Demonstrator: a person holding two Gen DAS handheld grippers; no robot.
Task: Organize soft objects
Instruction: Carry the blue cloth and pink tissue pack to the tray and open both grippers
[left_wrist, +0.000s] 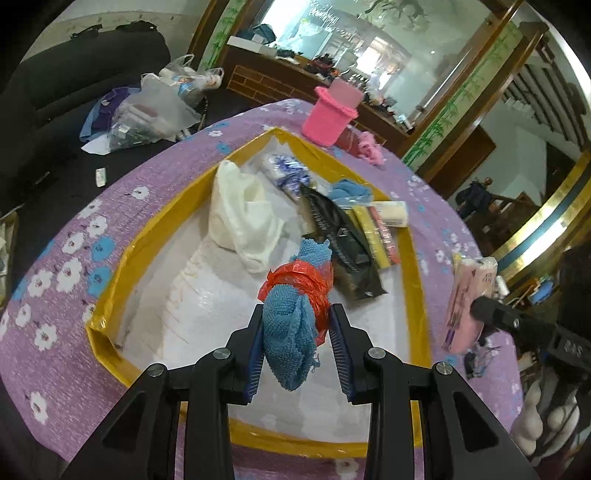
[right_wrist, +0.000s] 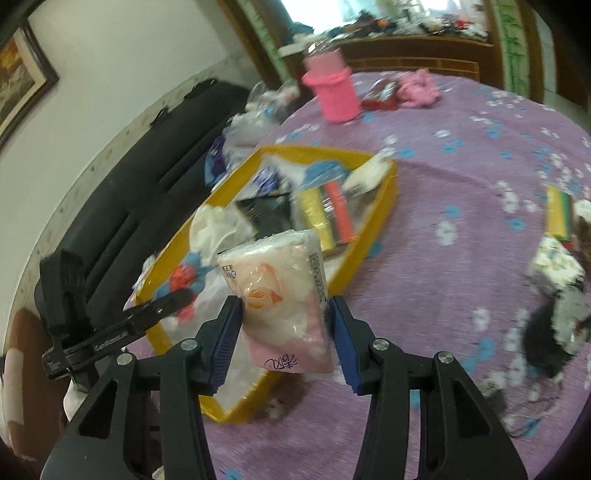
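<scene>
The left gripper (left_wrist: 298, 345) is clamped on a blue cloth bundle (left_wrist: 291, 332) (tied round with red plastic), which juts forward from its jaws over the yellow-rimmed tray (left_wrist: 415, 266). The right gripper (right_wrist: 284, 334) pinches a pink tissue pack (right_wrist: 284, 291), upright between its pads, with the tray's near corner just ahead and to its left.

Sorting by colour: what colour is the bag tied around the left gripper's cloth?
Red-orange plastic bag, around a blue cloth; clearest in the left wrist view.
</scene>
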